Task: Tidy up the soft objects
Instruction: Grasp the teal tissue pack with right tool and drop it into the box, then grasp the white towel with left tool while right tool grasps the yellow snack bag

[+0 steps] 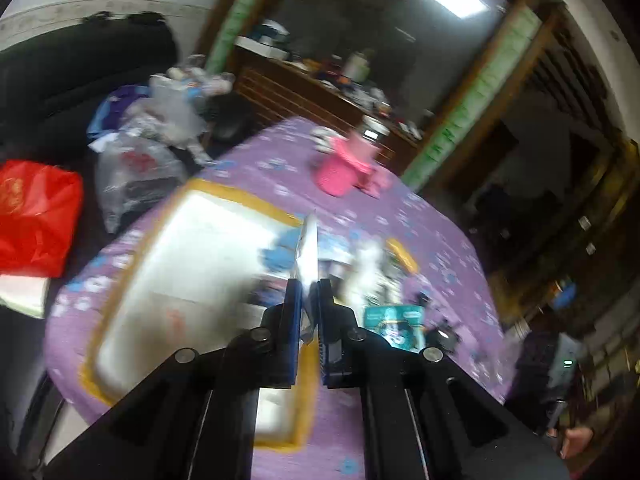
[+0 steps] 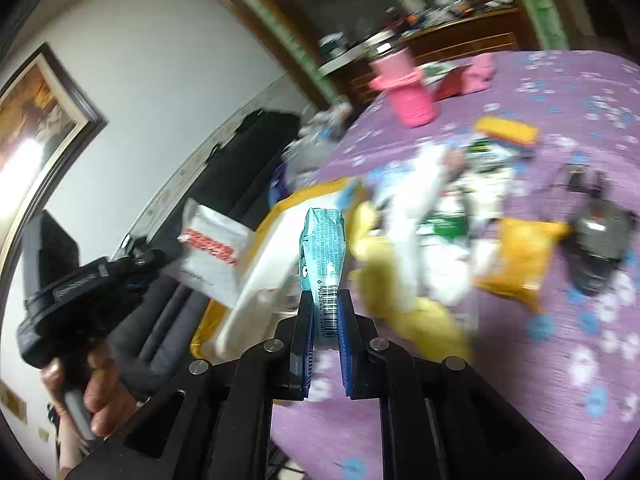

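Note:
My left gripper (image 1: pixel 309 285) is shut on a thin white packet (image 1: pixel 308 246), seen edge-on, above a white box with a yellow rim (image 1: pixel 120 280). In the right wrist view this packet (image 2: pixel 212 256) shows red print, and a hand (image 2: pixel 100 392) holds the left gripper (image 2: pixel 154 266) off the table's left side. My right gripper (image 2: pixel 325 296) is shut on a teal barcoded packet (image 2: pixel 322 240), held above the box's rim (image 2: pixel 276 216). A blurred pile of soft packets (image 2: pixel 424 232) lies on the purple tablecloth (image 2: pixel 520 360).
A pink cup (image 1: pixel 340 168) (image 2: pixel 408 92) stands at the far side of the table. A yellow packet (image 2: pixel 520 256) and a black device (image 2: pixel 600 248) lie right of the pile. Another teal packet (image 1: pixel 394 320) lies near my left fingers. A red bag (image 1: pixel 36 216) and clear bags (image 1: pixel 132 176) sit on a dark sofa.

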Demonstrator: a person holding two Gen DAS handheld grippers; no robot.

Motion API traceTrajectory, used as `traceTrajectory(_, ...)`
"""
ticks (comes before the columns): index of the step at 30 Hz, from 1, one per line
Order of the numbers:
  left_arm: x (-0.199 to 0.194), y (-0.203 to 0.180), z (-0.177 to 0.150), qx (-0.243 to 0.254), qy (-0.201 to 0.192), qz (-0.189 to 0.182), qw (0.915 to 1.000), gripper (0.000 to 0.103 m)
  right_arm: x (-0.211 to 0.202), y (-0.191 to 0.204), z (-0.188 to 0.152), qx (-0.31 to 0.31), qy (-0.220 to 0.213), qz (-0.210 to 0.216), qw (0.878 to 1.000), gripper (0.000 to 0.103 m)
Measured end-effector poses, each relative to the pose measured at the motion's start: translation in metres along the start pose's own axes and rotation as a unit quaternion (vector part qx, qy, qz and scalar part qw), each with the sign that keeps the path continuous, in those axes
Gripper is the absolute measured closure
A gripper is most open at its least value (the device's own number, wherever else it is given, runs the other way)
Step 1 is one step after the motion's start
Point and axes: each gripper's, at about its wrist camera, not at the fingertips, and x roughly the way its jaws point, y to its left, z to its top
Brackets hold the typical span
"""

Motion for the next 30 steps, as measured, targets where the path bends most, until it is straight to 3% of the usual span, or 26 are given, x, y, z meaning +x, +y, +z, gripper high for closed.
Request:
traceTrajectory(6, 0.019, 0.039, 0.012, -0.002, -0.011, 0.06, 0.9981, 0.098, 0.047, 0.041, 0.03, -0.033, 0.02, 0.006, 0.999, 0.093)
traceTrajectory(13, 0.063, 0.05, 0.019, 0.057, 0.007, 0.151, 0.9869, 0.098, 0.111, 0.049, 0.058, -0.027, 0.03, -0.017, 0.999, 0.093)
traceTrajectory(16, 0.081, 0.047, 0.013, 0.078, 0.033, 0.148, 0.9853, 0.098, 0.129, 0.047, 0.061, -0.014, 0.04, -0.013, 0.999, 0.093)
traceTrajectory(19, 0.093, 0.042, 0.006, 0.102, 0.044, 0.173, 0.9787, 0.097, 0.15, 0.042, 0.059, -0.005, 0.061, -0.017, 0.998, 0.092)
traceTrajectory(22, 0.098, 0.037, 0.002, 0.117, 0.042, 0.174, 0.9768, 0.097, 0.165, 0.038, 0.061, -0.009, 0.073, -0.036, 0.997, 0.086)
traceTrajectory(25, 0.095, 0.038, 0.002, 0.096, 0.051, 0.14, 0.9842, 0.092, 0.164, 0.034, 0.063, 0.002, 0.074, -0.032, 0.997, 0.08)
traceTrajectory(27, 0.093, 0.038, 0.003, 0.082, 0.063, 0.113, 0.9882, 0.086, 0.155, 0.033, 0.063, 0.006, 0.061, -0.026, 0.998, 0.064)
traceTrajectory(28, 0.091, 0.037, 0.002, 0.079, 0.064, 0.106, 0.9893, 0.078, 0.146, 0.033, 0.062, 0.006, 0.048, -0.026, 0.998, 0.054)
traceTrajectory(29, 0.087, 0.035, 0.0, 0.076, 0.059, 0.101, 0.9903, 0.062, 0.138, 0.032, 0.06, 0.004, 0.038, -0.026, 0.999, 0.049)
traceTrajectory(30, 0.083, 0.032, -0.001, 0.075, 0.05, 0.101, 0.9908, 0.052, 0.13, 0.031, 0.058, 0.001, 0.031, -0.025, 0.999, 0.048)
